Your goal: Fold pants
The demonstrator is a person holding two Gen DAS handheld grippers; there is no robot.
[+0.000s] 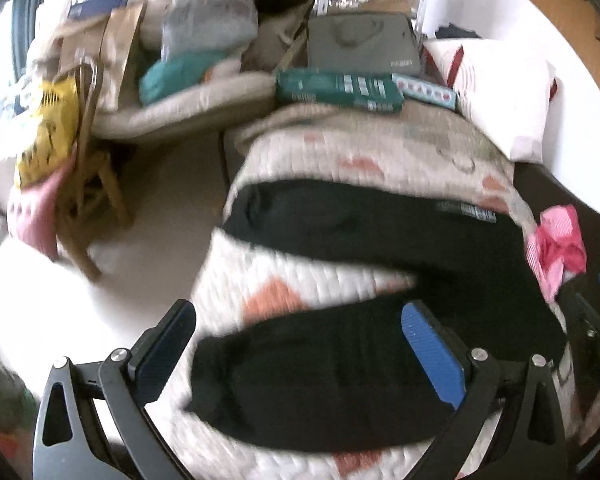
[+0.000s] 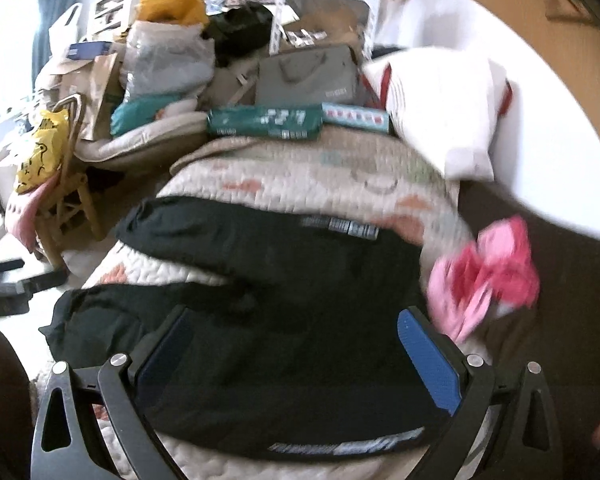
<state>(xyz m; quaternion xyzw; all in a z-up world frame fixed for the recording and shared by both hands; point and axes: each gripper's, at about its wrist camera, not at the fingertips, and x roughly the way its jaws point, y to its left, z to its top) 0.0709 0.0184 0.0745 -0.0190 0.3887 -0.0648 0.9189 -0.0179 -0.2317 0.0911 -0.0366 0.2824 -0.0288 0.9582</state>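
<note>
A quilted bedspread [image 2: 300, 176], pale with coral patches, covers a bed. Black pants [image 2: 284, 344] lie flat across it, soft and matte, legs spread apart toward the left. A crumpled pink cloth [image 2: 488, 276] sits just beside their waist. The left gripper [image 1: 300, 352] and right gripper [image 2: 296, 356] hover above the pants, jaws wide apart, empty.

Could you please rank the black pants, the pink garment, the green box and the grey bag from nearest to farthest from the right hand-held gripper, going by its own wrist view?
From the right hand-held gripper:
1. Black pants, directly under and ahead of the open fingers.
2. Pink garment, off to the right on the quilt's edge.
3. Green box, ahead at the far end of the quilt.
4. Grey bag, standing behind the box.
</note>
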